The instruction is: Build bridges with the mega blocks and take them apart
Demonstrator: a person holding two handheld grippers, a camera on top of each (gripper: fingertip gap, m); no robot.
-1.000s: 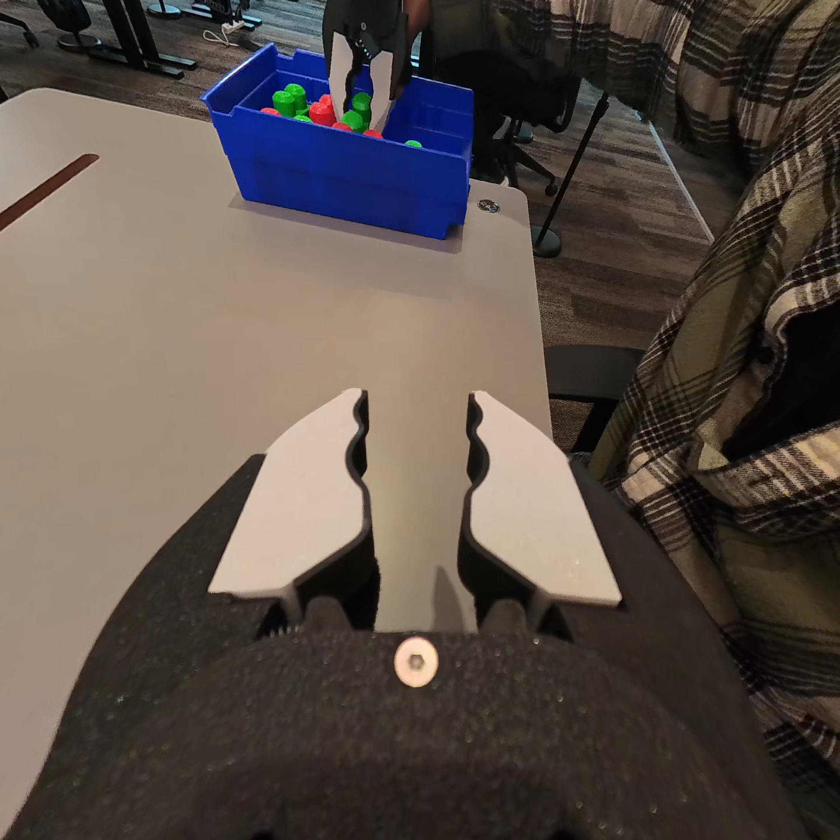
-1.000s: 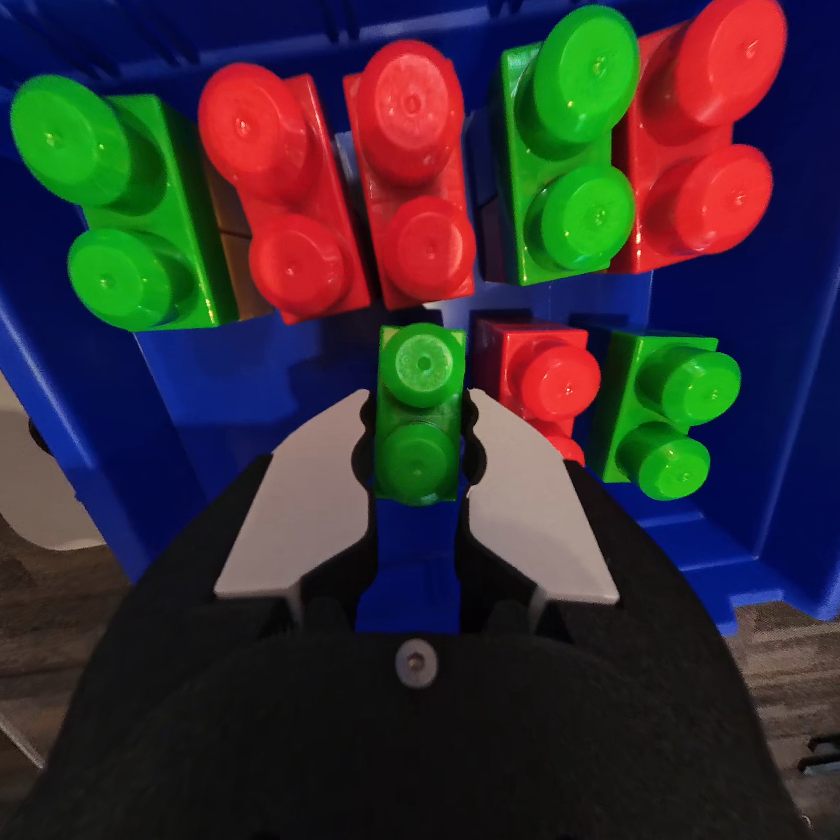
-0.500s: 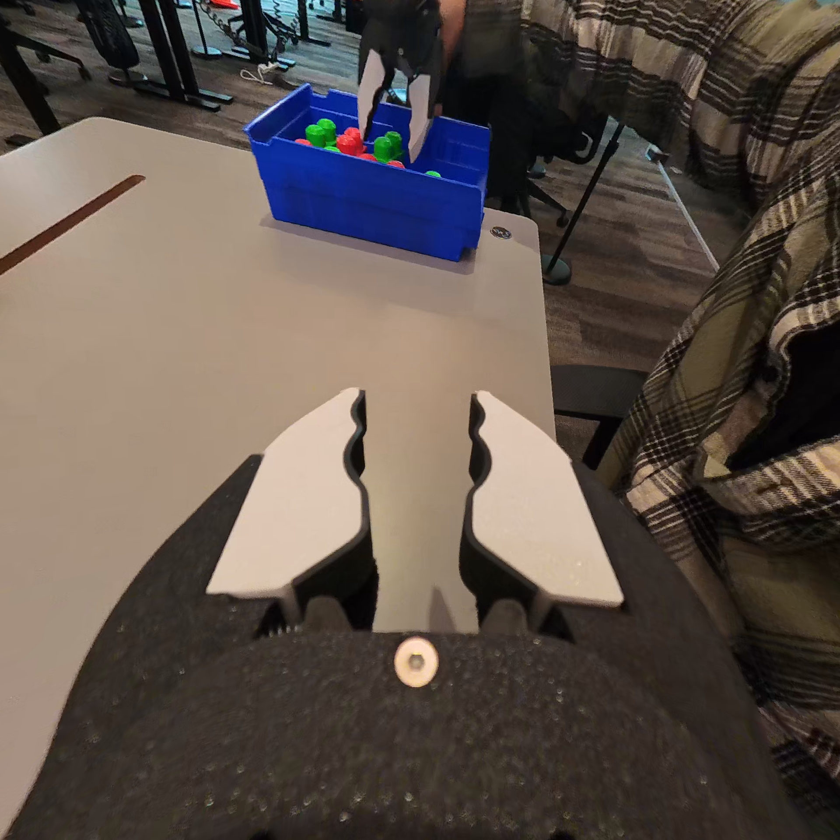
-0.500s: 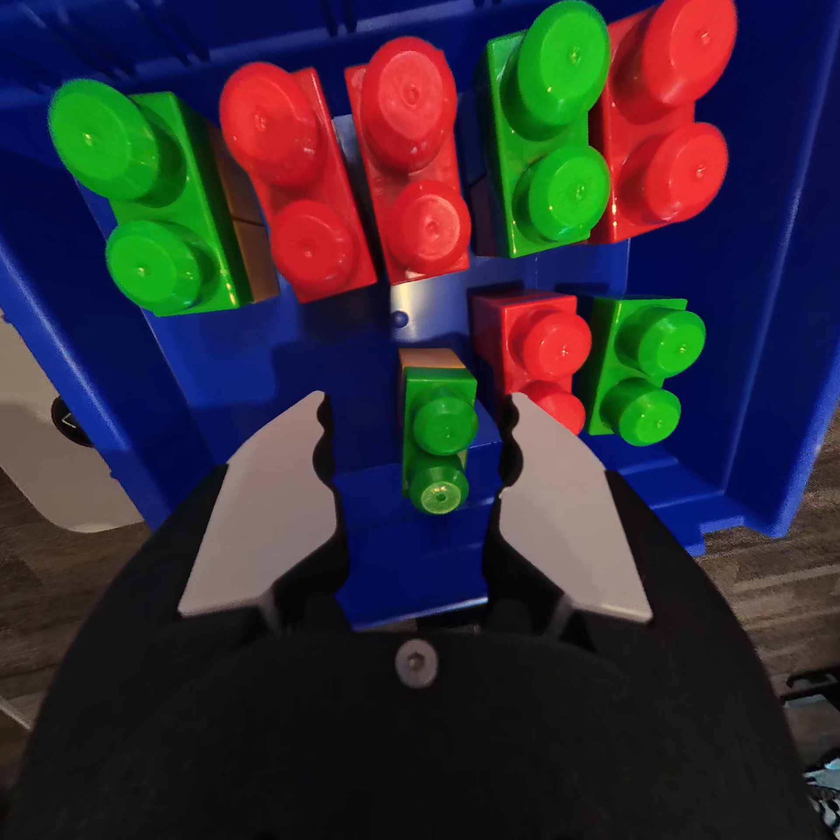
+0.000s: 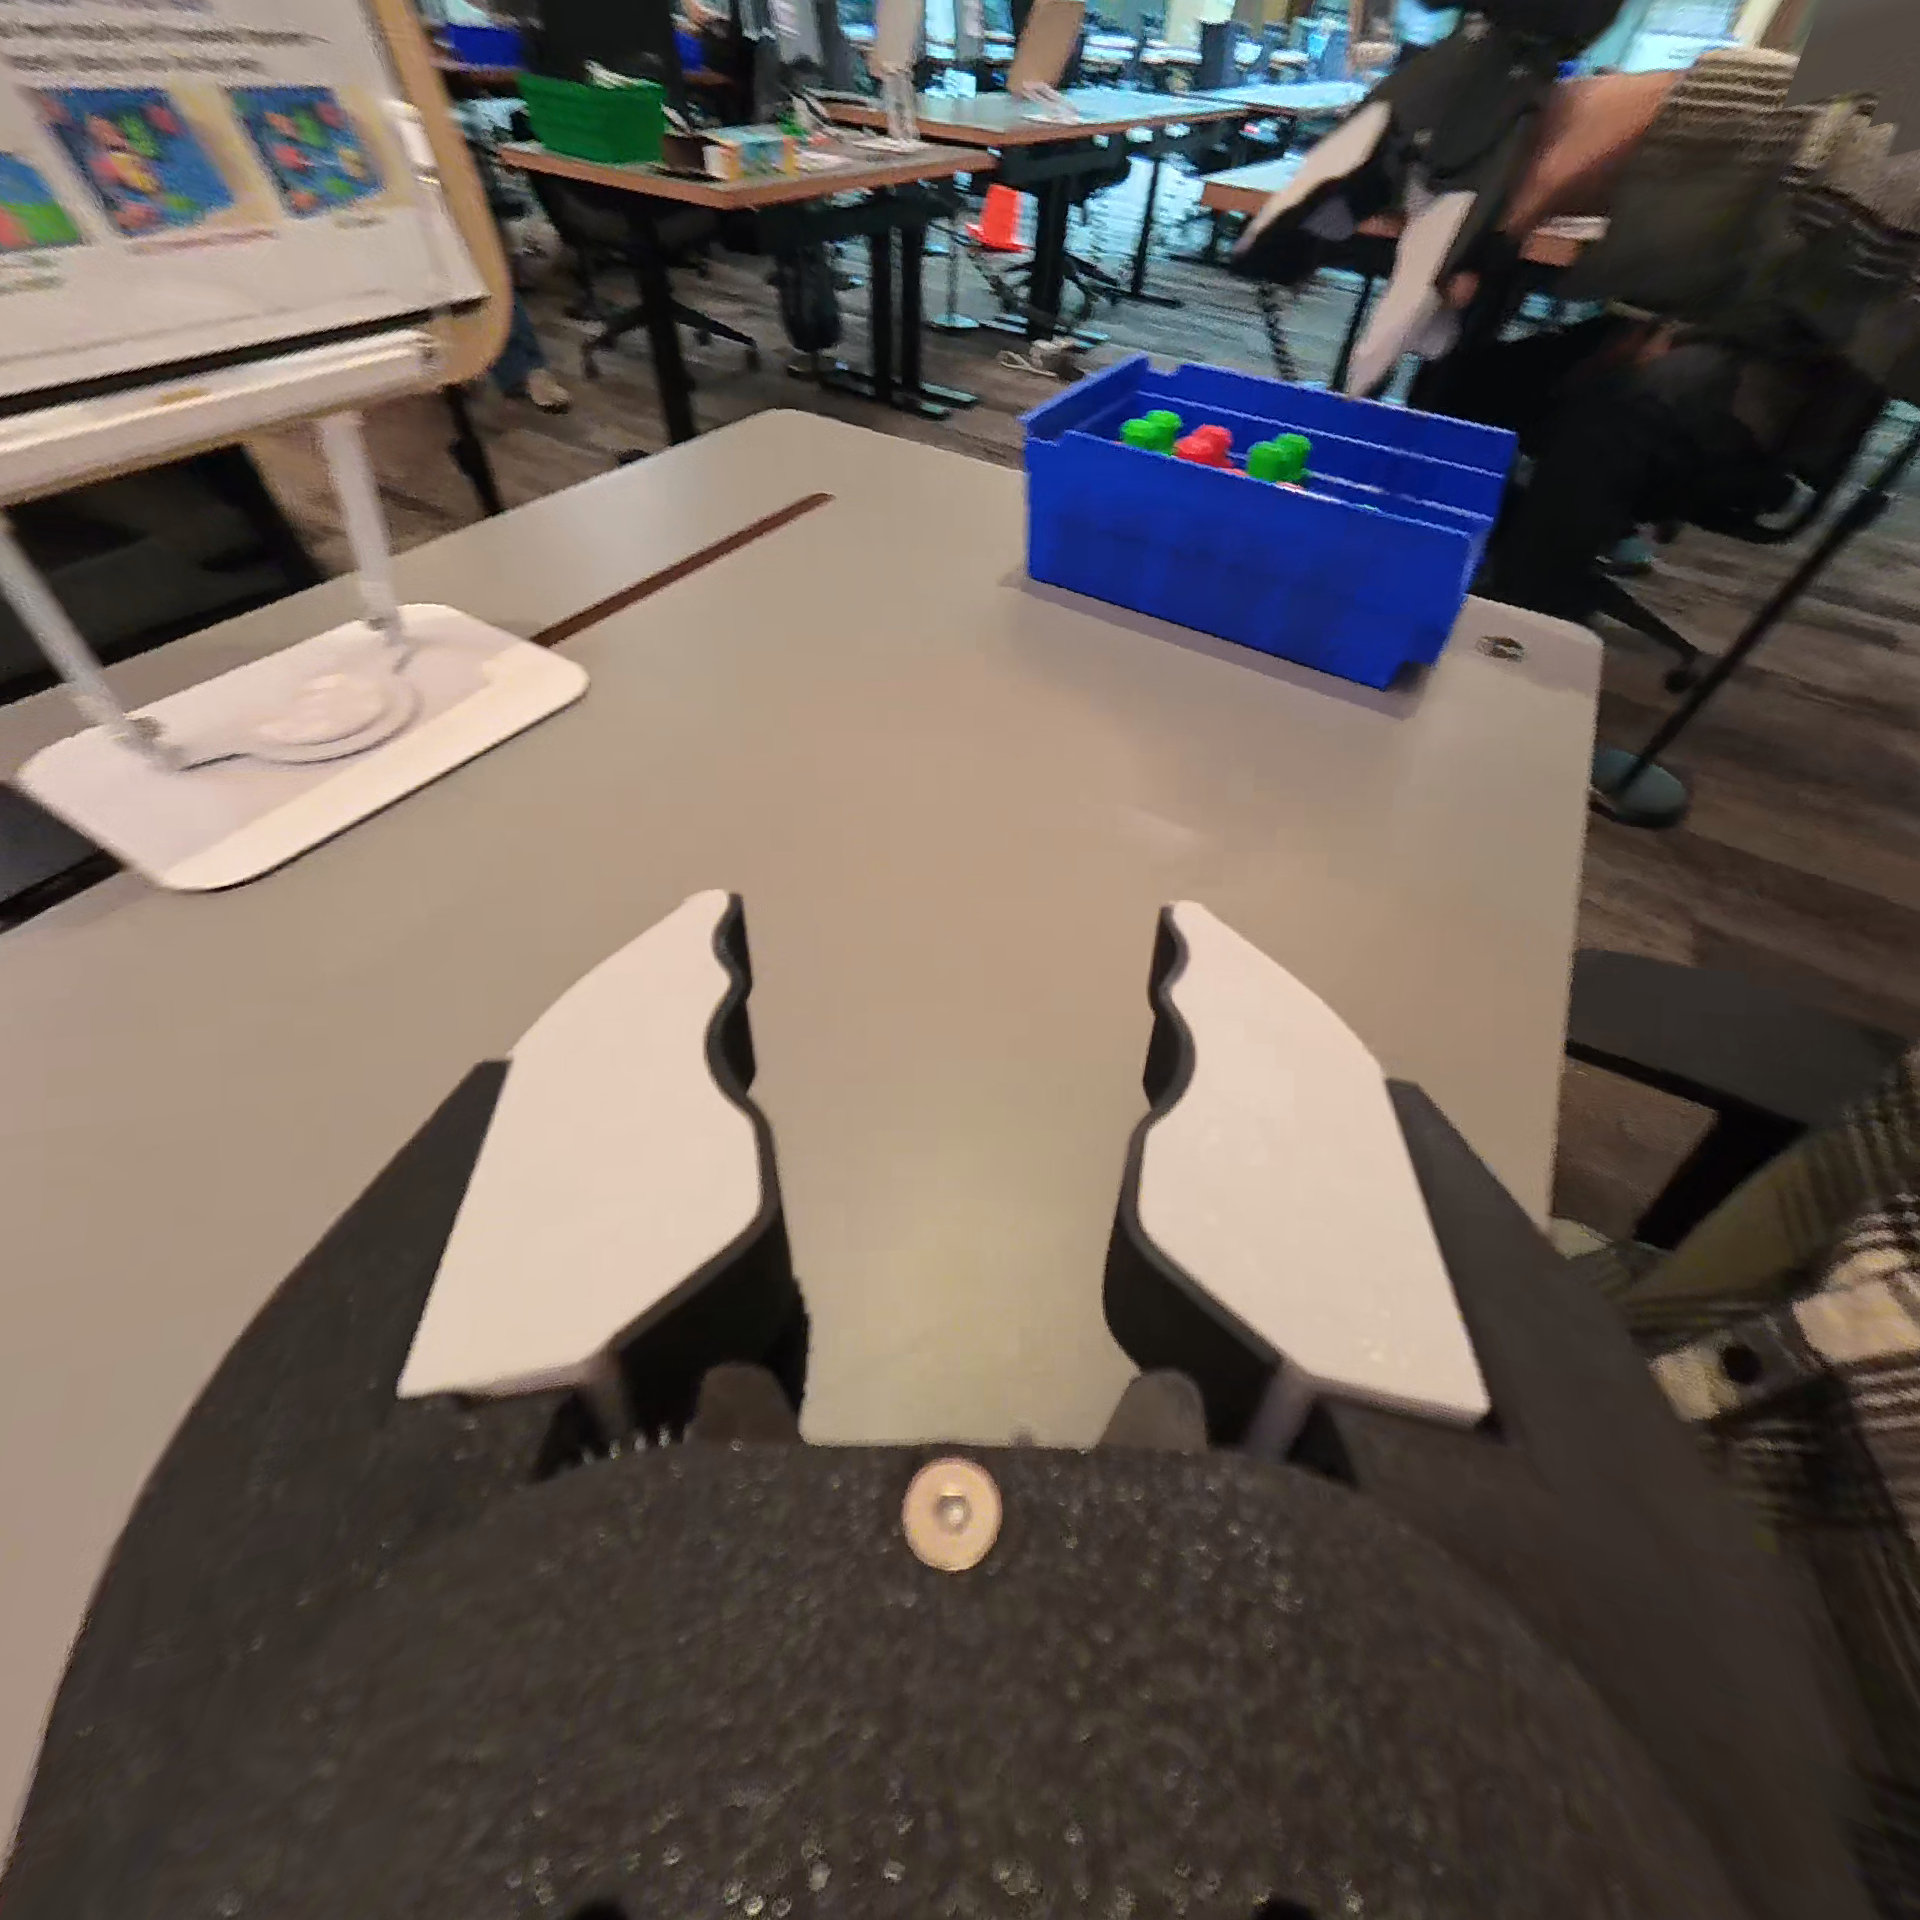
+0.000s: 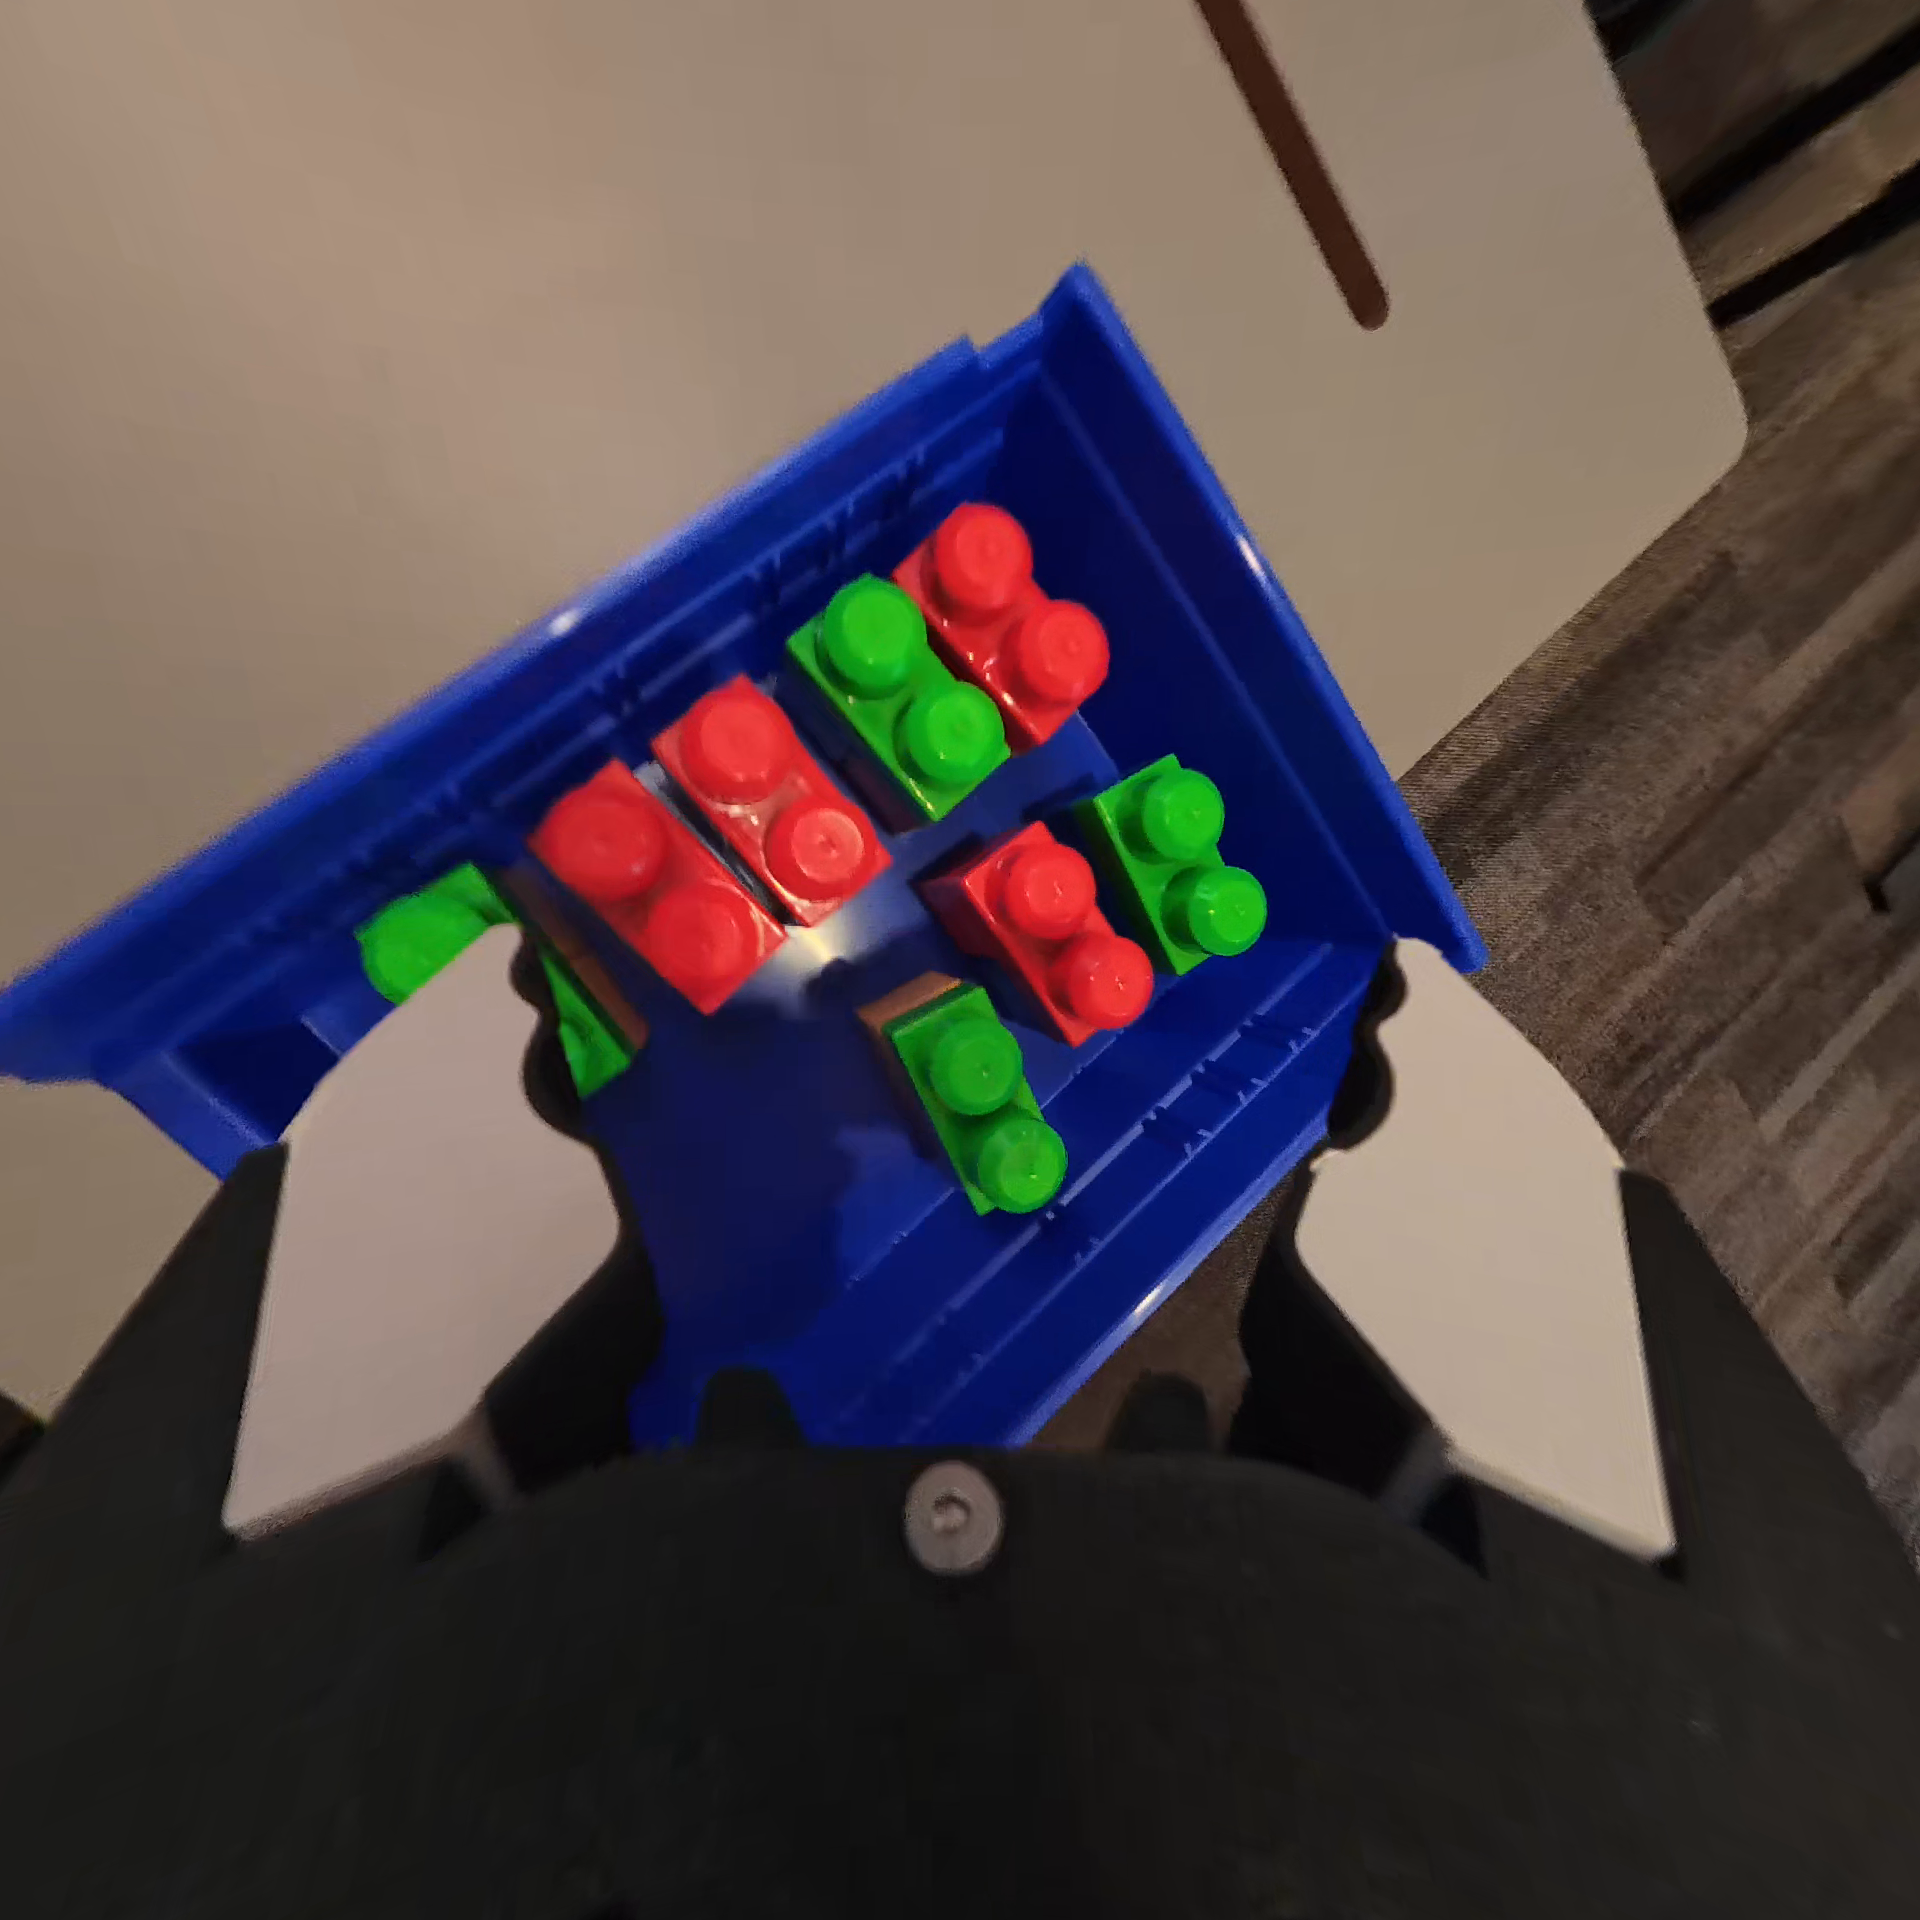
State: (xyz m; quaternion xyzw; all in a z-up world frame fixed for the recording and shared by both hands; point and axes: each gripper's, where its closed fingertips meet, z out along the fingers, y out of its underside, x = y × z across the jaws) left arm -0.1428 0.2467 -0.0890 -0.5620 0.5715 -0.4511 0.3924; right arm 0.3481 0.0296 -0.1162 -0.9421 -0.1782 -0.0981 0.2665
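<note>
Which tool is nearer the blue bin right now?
Right. The right tool hangs open directly above the blue bin; the left tool is open over bare table, with the bin far ahead.

- A pale grey tabletop [image 5: 935, 748] with rounded corners fills the foreground — a thin dark brown slot [image 5: 686, 566] runs across it.
- A white flat-based stand [image 5: 301, 727] on the table holds up a printed picture board [image 5: 208, 177].
- Dark wood-plank flooring [image 5: 1766, 748] lies beyond the table edge.
- Rows of brown-topped desks on black legs [image 5: 748, 182] recede behind; a green plastic bin [image 5: 592, 116] sits on one.
- A small orange cone [image 5: 997, 216] stands on the floor.
</note>
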